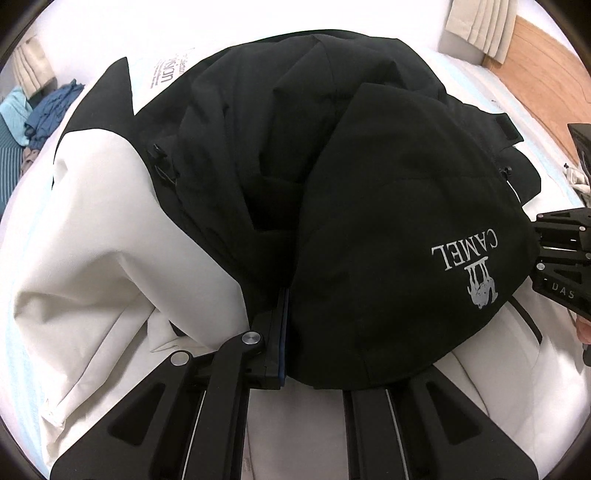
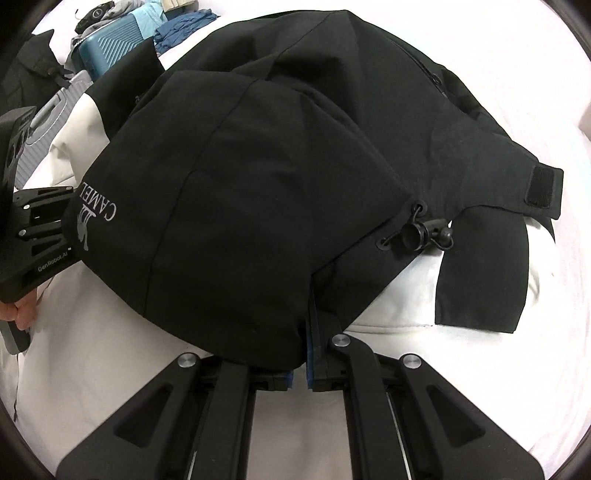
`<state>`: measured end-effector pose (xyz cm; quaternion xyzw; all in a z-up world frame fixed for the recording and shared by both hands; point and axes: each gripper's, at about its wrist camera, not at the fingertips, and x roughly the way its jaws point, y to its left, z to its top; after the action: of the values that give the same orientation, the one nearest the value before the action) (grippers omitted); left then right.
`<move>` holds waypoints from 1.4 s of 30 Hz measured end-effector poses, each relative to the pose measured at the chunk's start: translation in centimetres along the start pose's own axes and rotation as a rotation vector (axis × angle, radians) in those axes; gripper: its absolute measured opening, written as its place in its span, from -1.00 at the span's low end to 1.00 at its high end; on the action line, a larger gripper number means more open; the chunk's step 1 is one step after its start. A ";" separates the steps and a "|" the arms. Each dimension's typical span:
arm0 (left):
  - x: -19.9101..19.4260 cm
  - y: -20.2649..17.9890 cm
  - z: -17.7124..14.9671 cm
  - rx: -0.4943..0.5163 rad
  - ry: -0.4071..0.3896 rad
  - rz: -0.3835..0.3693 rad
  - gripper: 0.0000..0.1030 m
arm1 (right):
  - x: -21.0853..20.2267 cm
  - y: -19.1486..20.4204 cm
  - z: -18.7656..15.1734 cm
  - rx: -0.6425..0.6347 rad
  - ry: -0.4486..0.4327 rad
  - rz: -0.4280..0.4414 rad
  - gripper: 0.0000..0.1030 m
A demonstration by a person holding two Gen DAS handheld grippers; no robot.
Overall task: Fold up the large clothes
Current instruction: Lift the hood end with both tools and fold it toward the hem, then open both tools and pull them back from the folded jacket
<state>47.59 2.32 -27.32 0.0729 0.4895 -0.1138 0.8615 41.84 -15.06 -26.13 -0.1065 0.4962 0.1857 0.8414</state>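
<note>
Black hood (image 1: 388,229) of the jacket: "CAMEL" in grey capitals beside a camel logo (image 1: 480,284), upside down in the left wrist view. Right gripper (image 1: 561,258) body: "DAS". Left gripper (image 2: 37,236) body: "GenRobot.AI". White label (image 1: 170,70) behind the jacket: print was illegible.

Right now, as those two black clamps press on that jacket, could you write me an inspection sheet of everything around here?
Surface: white bed sheet, bare at the far right.
Job's things: black and cream jacket; its black hood, printed CAMEL, lies folded over the body.
Clutter: teal suitcase, grey suitcase and blue clothes heaped at the far edge.
Grippers: left gripper and right gripper each shut on the hood's near edge.
Cables: nothing seen; only the hood's drawcord toggle.
Surroundings: beige curtain, wooden floor.
</note>
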 end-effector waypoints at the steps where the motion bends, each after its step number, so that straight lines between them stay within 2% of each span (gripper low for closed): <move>1: 0.0 0.1 0.0 0.000 0.002 -0.001 -0.85 | 0.0 0.1 0.0 0.000 0.000 -0.002 -0.94; 6: -0.1 0.4 0.3 0.014 0.008 0.006 -0.85 | -0.7 -0.4 -0.4 -0.016 0.006 -0.027 -0.93; 11: -1.1 0.2 0.3 0.046 -0.019 0.019 -0.83 | -1.4 0.5 -0.7 -0.040 -0.005 -0.054 -0.88; 13: -1.6 0.3 0.4 0.041 -0.021 0.005 -0.77 | -1.7 0.7 -0.8 -0.051 -0.009 -0.068 -0.85; 14: -1.9 0.3 0.4 0.042 -0.020 -0.002 -0.66 | -1.9 0.8 -0.8 -0.050 -0.015 -0.075 -0.83; 15: -2.1 0.4 0.6 0.046 -0.020 -0.007 -0.47 | -2.1 0.8 -0.8 -0.047 -0.020 -0.077 -0.77; 17: -3.2 -0.4 0.7 0.066 -0.032 -0.020 -0.24 | -2.6 1.1 -1.1 -0.038 -0.030 -0.079 -0.59; 18: -3.6 -0.7 0.8 0.072 -0.038 -0.018 -0.06 | -3.0 1.5 -1.3 -0.032 -0.035 -0.080 -0.44; 20: -4.1 -1.3 0.9 0.071 -0.047 -0.040 0.10 | -3.7 1.7 -1.5 -0.014 -0.046 -0.081 -0.33; 22: -4.6 -1.5 0.7 0.068 -0.046 -0.041 0.14 | -4.3 2.0 -1.7 -0.002 -0.050 -0.094 -0.13; 26: -5.5 -1.6 0.4 0.030 -0.052 -0.045 0.33 | -5.7 2.5 -2.0 0.027 -0.069 -0.100 0.07; 28: -6.2 -1.5 0.2 0.017 -0.062 -0.047 0.36 | -6.1 2.6 -2.1 0.038 -0.083 -0.104 0.28; 33: -7.2 -1.3 -0.1 0.000 -0.075 -0.035 0.70 | -7.7 3.2 -2.0 0.062 -0.115 -0.122 0.69; 36: -8.5 -1.6 -1.9 -0.010 -0.067 -0.039 0.79 | -8.3 3.3 -2.2 0.079 -0.123 -0.125 0.81; 42: -9.0 -0.4 -1.2 -0.033 -0.041 -0.030 0.88 | -9.4 4.1 -2.4 0.115 -0.124 -0.142 0.85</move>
<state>42.01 3.34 -20.26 0.0490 0.4747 -0.1200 0.8705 34.07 -14.14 -19.00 -0.0810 0.4441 0.1031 0.8863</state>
